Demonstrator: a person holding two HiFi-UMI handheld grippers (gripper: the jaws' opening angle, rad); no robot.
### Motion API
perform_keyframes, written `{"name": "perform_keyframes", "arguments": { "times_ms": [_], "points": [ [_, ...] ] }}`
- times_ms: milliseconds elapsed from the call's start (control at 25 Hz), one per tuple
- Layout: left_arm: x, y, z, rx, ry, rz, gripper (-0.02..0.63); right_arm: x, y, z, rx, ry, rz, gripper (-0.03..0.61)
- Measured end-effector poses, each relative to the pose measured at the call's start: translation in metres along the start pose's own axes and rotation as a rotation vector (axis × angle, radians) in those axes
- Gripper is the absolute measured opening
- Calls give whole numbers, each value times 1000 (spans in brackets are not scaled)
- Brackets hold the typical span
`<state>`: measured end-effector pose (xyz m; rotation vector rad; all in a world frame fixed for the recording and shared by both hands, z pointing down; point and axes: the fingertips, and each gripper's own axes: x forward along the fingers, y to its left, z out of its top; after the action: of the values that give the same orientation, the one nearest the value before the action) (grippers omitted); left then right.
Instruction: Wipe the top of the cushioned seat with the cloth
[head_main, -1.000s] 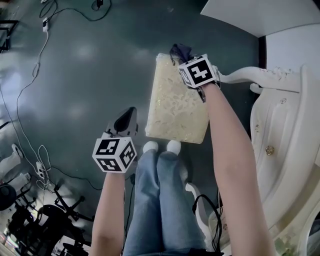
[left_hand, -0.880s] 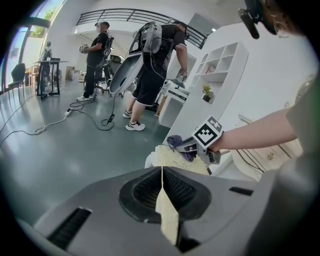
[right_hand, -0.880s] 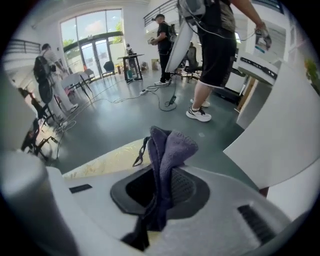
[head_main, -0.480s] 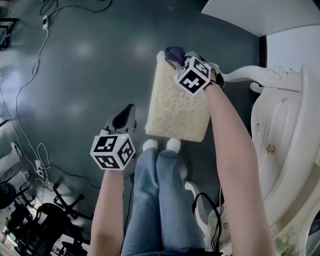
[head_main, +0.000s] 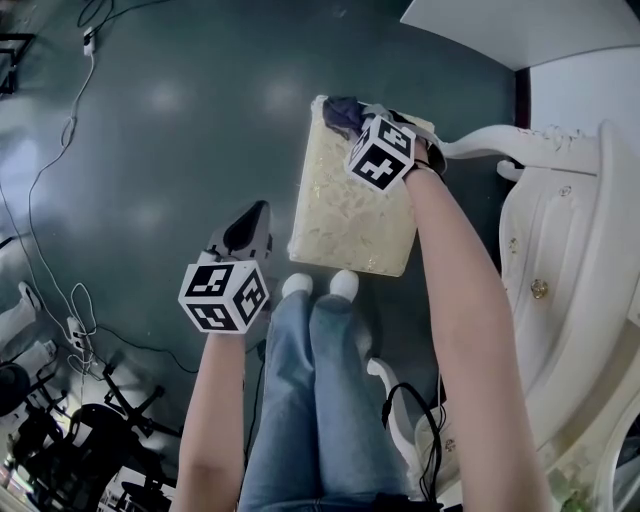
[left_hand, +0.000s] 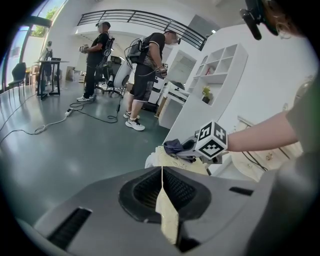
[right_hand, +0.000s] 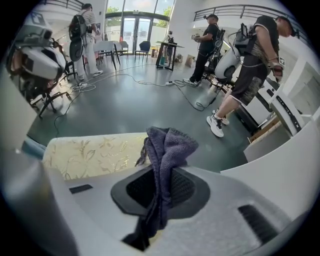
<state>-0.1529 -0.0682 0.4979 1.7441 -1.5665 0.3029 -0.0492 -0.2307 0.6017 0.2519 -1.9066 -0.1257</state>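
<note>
Right tongs (head_main: 356, 118) clamped on cloth (head_main: 339, 111) at cushioned seat (head_main: 345, 215) far edge; left tongs (head_main: 255, 224) closed, empty.

The right gripper (head_main: 357, 120) hides part of the cloth (head_main: 337, 109) at the far corner of the cushioned seat (head_main: 345, 220).

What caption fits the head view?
Right gripper holds cloth at far end of seat; left gripper shut beside it.

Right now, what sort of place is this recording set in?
Likely a large indoor hall used as a recording space: cables trail over the glossy floor, other people wear backpack rigs, and white ornate furniture stands beside the cushioned seat.
</note>
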Motion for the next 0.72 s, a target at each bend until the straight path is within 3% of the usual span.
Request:
{"name": "perform_keyframes", "arguments": {
  "times_ms": [720],
  "points": [
    [-13, -6, 2, 15, -12, -21, 5, -14, 52, -5, -19, 8, 63, 32]
  ]
}}
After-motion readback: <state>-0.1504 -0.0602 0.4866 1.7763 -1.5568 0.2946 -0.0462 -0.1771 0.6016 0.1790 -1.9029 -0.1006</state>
